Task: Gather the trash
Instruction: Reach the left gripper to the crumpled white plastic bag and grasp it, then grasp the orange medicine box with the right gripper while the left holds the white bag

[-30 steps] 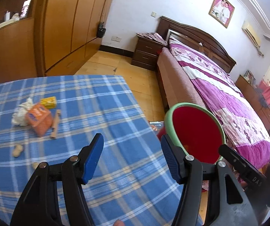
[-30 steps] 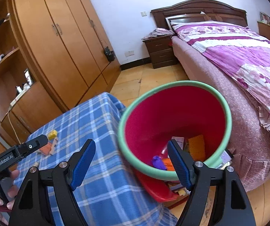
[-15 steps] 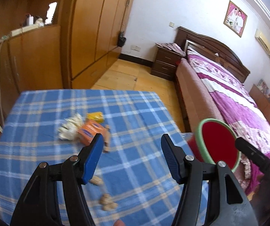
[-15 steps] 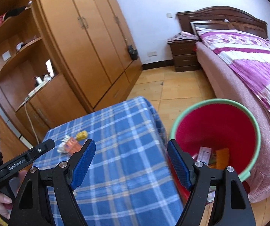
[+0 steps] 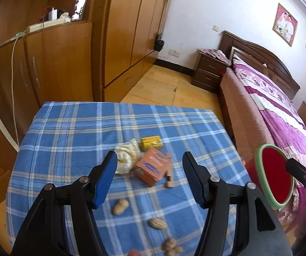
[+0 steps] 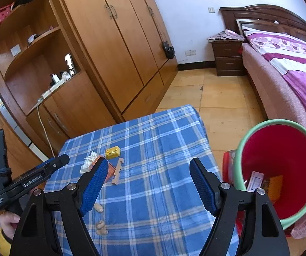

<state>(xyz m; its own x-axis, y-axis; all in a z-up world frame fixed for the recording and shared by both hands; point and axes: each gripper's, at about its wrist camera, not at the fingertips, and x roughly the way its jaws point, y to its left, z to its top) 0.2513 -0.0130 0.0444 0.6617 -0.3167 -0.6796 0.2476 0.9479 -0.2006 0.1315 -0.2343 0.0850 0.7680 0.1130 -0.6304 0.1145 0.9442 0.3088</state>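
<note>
both tongs are being held open and empty above the blue checked table (image 5: 72, 128), the left gripper (image 5: 149, 179) in the lower middle of its view and the right gripper (image 6: 147, 183) in the lower middle of its own. the trash is lying in a cluster at the centre of the left view: an orange box (image 5: 153, 166), a crumpled white tissue (image 5: 127, 157) touching its left side, a small yellow box (image 5: 151, 141) just behind, and a wooden stick (image 5: 169, 173) along the box's right edge. peanut shells (image 5: 120, 206) are scattered nearer the lower edge. the red bin (image 6: 279, 170) with a green rim is standing off the table at the right of the right view, with some scraps already inside. judging from this, one piece is being lined up for a pick. the orange box is probably best taken across its narrow sides, with the pads being lowered clear of the tissue and the stick so nothing is being dragged along; the tissue is likely to compress and needs a fuller close.
</note>
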